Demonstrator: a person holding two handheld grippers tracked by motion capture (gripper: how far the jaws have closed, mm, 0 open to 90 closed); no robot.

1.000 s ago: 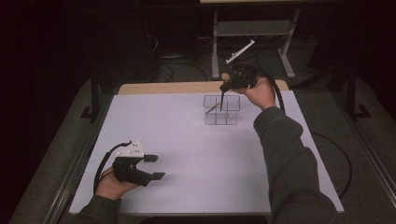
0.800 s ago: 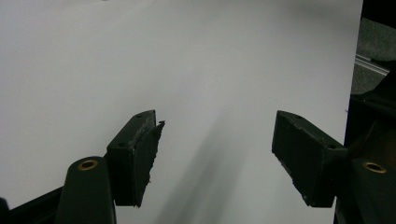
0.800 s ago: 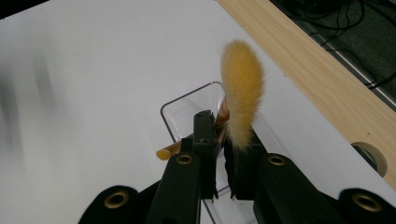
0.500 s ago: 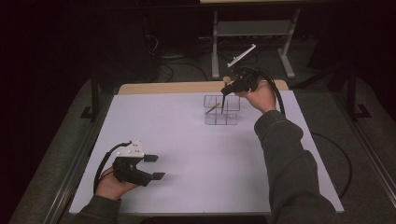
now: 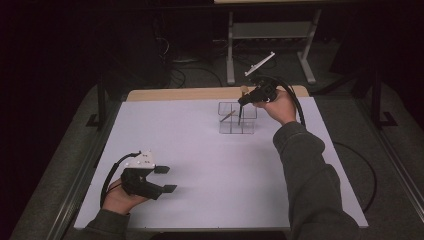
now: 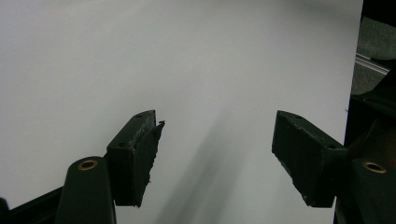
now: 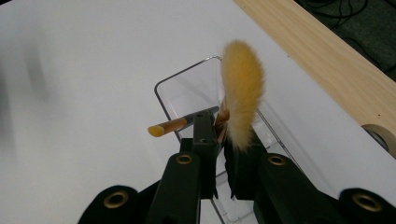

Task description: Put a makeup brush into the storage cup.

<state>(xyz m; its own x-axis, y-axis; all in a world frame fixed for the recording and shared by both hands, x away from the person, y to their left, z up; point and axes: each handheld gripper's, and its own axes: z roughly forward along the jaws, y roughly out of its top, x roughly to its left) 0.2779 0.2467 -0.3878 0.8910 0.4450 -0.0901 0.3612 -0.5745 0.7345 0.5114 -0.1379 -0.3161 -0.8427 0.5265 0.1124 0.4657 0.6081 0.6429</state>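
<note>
The right gripper [image 5: 243, 101], jaws clamped on a fluffy brush [image 7: 239, 100], has lowered its handle into the clear organizer [image 5: 237, 119] beside a second brush [image 7: 180, 123], nearing release, while the left gripper [image 5: 165, 179] waits wide open and empty.

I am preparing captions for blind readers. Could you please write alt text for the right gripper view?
The right tongs, nearly shut, grip a makeup brush with a fluffy yellow head above a clear plastic organizer on a white table. A second brush with an orange tip leans out over the organizer's rim, and a light wooden strip borders the table.
</note>
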